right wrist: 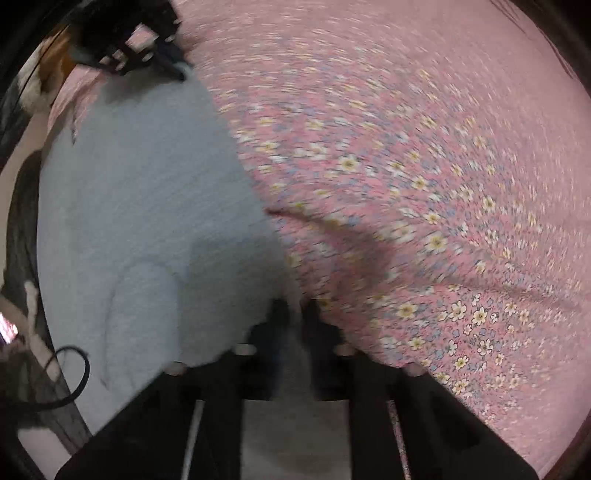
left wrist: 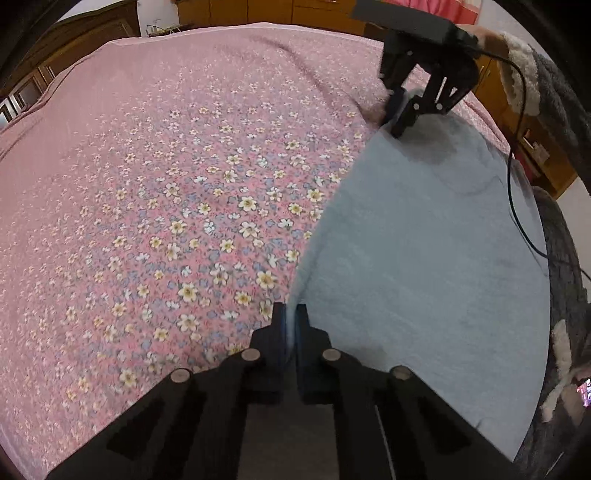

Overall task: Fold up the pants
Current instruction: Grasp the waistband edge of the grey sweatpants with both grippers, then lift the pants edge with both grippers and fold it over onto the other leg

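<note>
Ahead and to the left of the left gripper (left wrist: 290, 314) lies the pink flowered bedspread (left wrist: 166, 203), spread smooth over the bed with nothing lying on it on that side. Beyond its far edge stand brown wooden cabinets (left wrist: 258, 11). The left gripper's two fingers are pressed together on the near edge of the light blue pants (left wrist: 424, 258), a thin strip of cloth showing between the blue pads. From that pinch the pants stretch away to the gripper's right as a broad flat panel, its left edge running up toward the right gripper (left wrist: 402, 112), which is clenched on the far corner of the same edge. Behind that far gripper a hand (left wrist: 487, 38) in a fleecy grey sleeve with a cream cuff (left wrist: 524, 74) holds it, and a black cable (left wrist: 517, 166) droops from it across the right margin of the cloth.

In the right wrist view, which is blurred, the pants (right wrist: 140, 203) fill the area to the left of the right gripper (right wrist: 295, 306), with the left gripper (right wrist: 173, 70) at the top left on the far corner. A loop of black cable (right wrist: 74, 369) hangs at the lower left. The right gripper's fingers sit close together over the cloth's edge. To its right the bedspread (right wrist: 443, 166) runs on, with a shallow crease (right wrist: 517, 291) in it.
</note>
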Demonstrator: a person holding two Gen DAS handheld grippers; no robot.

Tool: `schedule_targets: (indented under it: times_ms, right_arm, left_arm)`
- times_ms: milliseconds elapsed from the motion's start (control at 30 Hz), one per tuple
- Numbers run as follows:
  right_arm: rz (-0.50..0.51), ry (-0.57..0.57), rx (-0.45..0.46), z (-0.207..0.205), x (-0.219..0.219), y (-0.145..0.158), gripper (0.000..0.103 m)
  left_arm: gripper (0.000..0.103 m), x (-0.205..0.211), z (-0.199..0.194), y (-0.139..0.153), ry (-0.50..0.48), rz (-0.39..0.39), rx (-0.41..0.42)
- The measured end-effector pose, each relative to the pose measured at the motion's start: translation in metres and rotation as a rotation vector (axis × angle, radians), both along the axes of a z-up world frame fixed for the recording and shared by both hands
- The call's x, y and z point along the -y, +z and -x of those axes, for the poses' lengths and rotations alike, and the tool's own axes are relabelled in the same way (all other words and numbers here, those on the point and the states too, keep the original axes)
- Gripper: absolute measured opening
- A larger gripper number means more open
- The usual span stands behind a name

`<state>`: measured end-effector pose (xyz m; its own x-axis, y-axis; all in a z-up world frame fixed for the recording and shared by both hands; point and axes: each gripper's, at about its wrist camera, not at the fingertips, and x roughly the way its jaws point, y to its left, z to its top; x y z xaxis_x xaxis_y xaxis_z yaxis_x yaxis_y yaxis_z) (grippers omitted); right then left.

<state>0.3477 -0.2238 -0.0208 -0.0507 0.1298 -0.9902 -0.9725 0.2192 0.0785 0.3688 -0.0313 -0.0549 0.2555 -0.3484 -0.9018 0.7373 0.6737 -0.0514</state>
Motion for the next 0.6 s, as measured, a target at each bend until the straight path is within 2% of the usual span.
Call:
schedule_targets:
  times_ms: [67, 133, 267, 300, 400, 467, 600]
  right_arm:
    - [0.017, 0.011, 0.038, 0.009, 0.001, 0.008, 0.004]
    - [0.018, 0.011, 0.1, 0.023, 0.001, 0.015, 0.004]
    - [0.012, 0.013, 0.263, 0.063, 0.008, 0.03, 0.004]
    - [0.012, 0.02, 0.294, 0.073, 0.01, 0.032, 0.004]
    - [-0.006, 0.089, 0.491, 0.126, 0.02, 0.043, 0.004]
    - [-0.029, 0.094, 0.626, 0.162, 0.026, 0.049, 0.004]
    - [-0.117, 0.073, 0.811, 0.237, 0.036, 0.053, 0.003]
  left_arm:
    - [0.004, -0.005, 0.005, 0.014, 0.008, -0.004, 0.049]
    - [0.004, -0.005, 0.022, 0.028, 0.009, -0.024, 0.135]
    - [0.003, 0.002, 0.065, 0.049, -0.016, -0.087, 0.254]
    - [0.003, 0.007, 0.063, 0.047, -0.015, -0.106, 0.275]
    - [0.003, 0.018, 0.1, 0.056, -0.011, -0.163, 0.41]
    - [0.003, 0.018, 0.127, 0.062, 0.044, -0.177, 0.485]
    - [0.002, 0.024, 0.167, 0.064, 0.127, -0.184, 0.537]
